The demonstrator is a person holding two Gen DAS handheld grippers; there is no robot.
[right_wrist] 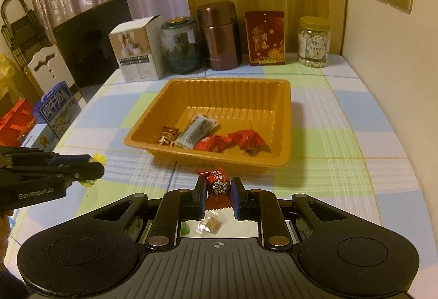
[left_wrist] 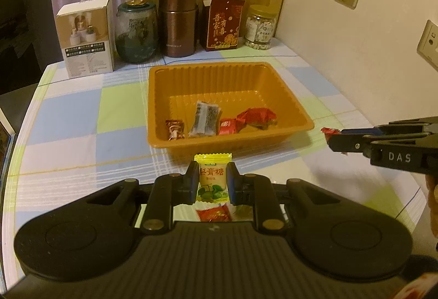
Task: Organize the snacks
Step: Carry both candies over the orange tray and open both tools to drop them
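An orange plastic tray (left_wrist: 290,91) (right_wrist: 284,118) sits mid-table and holds several wrapped snacks: a brown candy (left_wrist: 174,129), a clear-and-dark packet (left_wrist: 204,119) and red candies (left_wrist: 256,118). My left gripper (left_wrist: 212,179) is shut on a yellow-green candy packet (left_wrist: 212,176), lifted just in front of the tray's near rim. My right gripper (right_wrist: 218,185) is shut on a red snack packet (right_wrist: 217,184), also raised before the tray. Each gripper shows from the side in the other's view: the right gripper (left_wrist: 335,136) and the left gripper (right_wrist: 95,166).
Along the back edge of the checked tablecloth (left_wrist: 82,113) stand a white box (left_wrist: 86,37), a glass jar (left_wrist: 137,31), a brown canister (left_wrist: 178,21), a red box (left_wrist: 223,24) and a pill jar (left_wrist: 260,26). A wall (left_wrist: 356,52) runs along the right. Chairs and bags (right_wrist: 41,107) stand at the left.
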